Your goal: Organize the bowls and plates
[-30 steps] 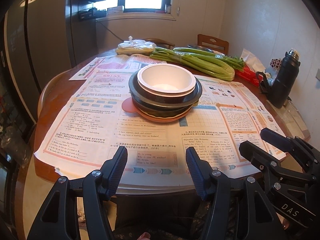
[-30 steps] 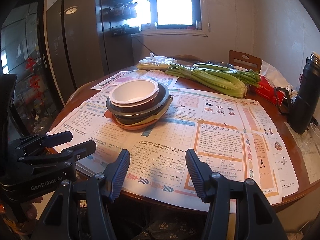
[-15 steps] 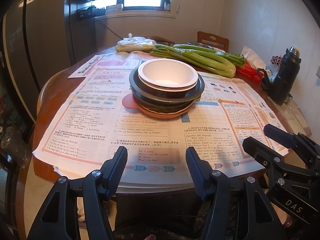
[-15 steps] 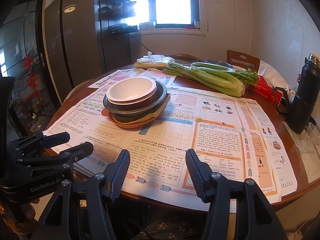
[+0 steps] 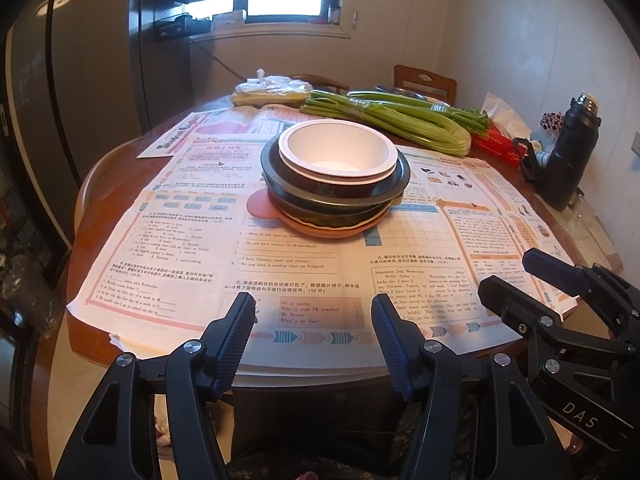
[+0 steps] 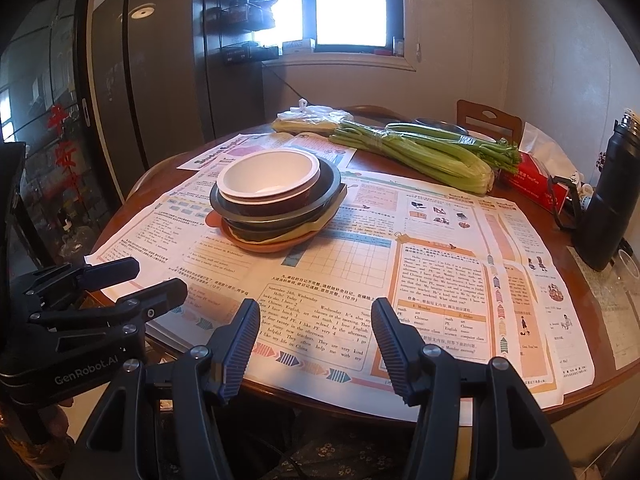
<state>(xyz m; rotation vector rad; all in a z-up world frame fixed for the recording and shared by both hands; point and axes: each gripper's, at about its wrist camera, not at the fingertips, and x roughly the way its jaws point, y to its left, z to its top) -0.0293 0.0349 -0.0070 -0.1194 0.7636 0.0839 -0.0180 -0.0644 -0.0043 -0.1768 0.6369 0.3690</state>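
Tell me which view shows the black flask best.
The right wrist view: the flask stands nearer and larger there, body and strap visible, though its cap sits at the frame's edge. The left wrist view shows it whole but smaller and farther off.

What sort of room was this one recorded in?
Most likely a home kitchen or dining corner: a round wooden table covered in printed paper sheets, stacked bowls and plates, celery, and a tall dark fridge by the window.
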